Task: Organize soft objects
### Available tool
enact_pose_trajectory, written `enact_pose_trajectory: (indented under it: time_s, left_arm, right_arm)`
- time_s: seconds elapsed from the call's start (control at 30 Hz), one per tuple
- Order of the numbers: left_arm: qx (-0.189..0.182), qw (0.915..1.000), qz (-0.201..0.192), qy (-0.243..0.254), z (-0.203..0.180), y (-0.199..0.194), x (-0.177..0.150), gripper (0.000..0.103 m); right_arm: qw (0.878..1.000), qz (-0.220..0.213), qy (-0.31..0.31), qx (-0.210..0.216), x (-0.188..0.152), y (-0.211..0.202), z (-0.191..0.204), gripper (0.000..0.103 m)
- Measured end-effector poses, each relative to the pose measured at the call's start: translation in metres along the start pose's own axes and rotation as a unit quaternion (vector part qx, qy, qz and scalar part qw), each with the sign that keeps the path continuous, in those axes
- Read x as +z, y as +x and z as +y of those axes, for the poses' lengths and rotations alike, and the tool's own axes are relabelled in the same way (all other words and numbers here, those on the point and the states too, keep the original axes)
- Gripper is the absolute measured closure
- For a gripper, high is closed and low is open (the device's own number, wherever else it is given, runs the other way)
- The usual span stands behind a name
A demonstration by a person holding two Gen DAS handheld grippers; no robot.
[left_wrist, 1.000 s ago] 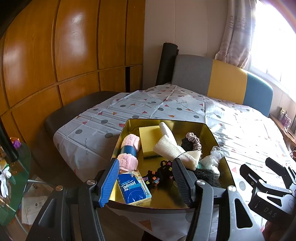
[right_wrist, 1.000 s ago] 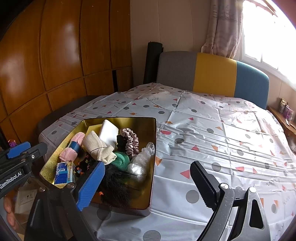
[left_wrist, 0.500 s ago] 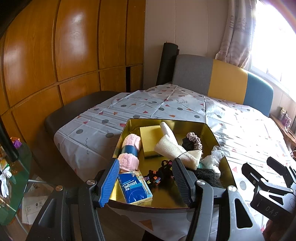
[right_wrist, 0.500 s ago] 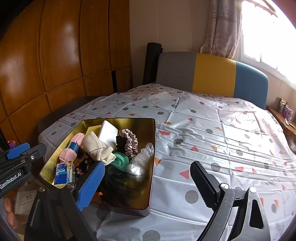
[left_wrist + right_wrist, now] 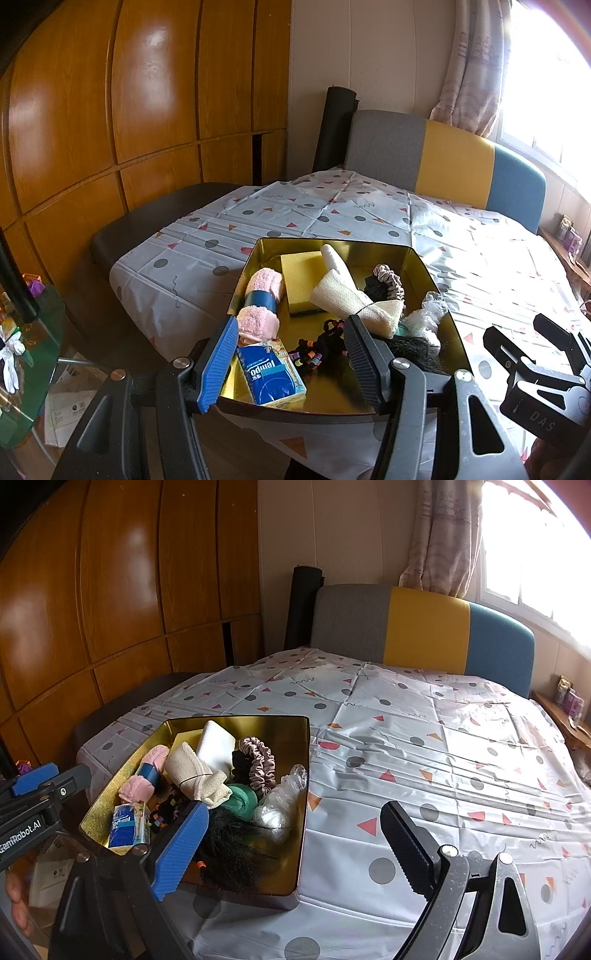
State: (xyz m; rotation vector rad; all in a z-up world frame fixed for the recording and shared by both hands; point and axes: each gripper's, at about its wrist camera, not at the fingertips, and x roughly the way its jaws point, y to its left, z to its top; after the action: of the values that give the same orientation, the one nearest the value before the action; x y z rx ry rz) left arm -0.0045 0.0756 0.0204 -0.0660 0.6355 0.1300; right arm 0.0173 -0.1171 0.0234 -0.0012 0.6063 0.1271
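Soft items sit piled in a gold tin at the near corner of a bed w/ a patterned sheet. Left wrist view: we see our left tool hovering over the tin's near edge, fingers spread, nothing between them; blue pad on one finger, black on the other. Just beyond the tips lie a blue tissue pack and a tangle of small hair ties. Behind those: a pink towel roll w/ blue band, a yellow sponge, a cream cloth bundle, a pink scrunchie, a clear plastic bag and a dark hairy clump. Our right tool shows at the far right edge, apart from the tin. Right wrist view: right tool is also spread wide & empty; its blue finger overlaps the tin's near side, the black one hangs over bare sheet. Tin is left of centre here, holding the same things plus a white block and a green yarn-like ball. Left tool's body sits at the left edge, a bit of a hand under it. Headboard in grey, yellow, blue at the bed's far end; wood panels on the left.
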Motion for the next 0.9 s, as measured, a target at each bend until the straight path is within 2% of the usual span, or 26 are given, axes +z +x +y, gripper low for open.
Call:
enact_pose_trajectory:
  time_s: [0.1, 0.43, 0.6, 0.8, 0.9]
  left_arm:
    - [0.001, 1.0000, 0.000, 0.001, -0.001, -0.001, 0.000, 0.043]
    - [-0.002, 1.0000, -0.008, 0.001, -0.006, -0.005, 0.004, 0.034]
    - [0.020, 0.9996, -0.010, 0.014, -0.011, -0.002, 0.001, 0.034]
    - [0.021, 0.9997, -0.007, 0.012, -0.010, 0.000, 0.000, 0.034]
    - [0.024, 0.9993, -0.024, 0.014, -0.011, -0.003, -0.002, 0.040]
  right_arm:
    - [1.000, -0.001, 0.001, -0.001, 0.000, 0.000, 0.000, 0.008]
    - [1.000, -0.003, 0.003, 0.000, 0.000, -0.001, -0.003, 0.008]
    - [1.000, 0.001, 0.004, 0.002, -0.002, 0.001, -0.004, 0.008]
    - [1.000, 0.002, 0.006, 0.000, -0.004, 0.002, -0.006, 0.007]
    - [1.000, 0.004, 0.007, 0.001, -0.005, 0.003, -0.007, 0.007]
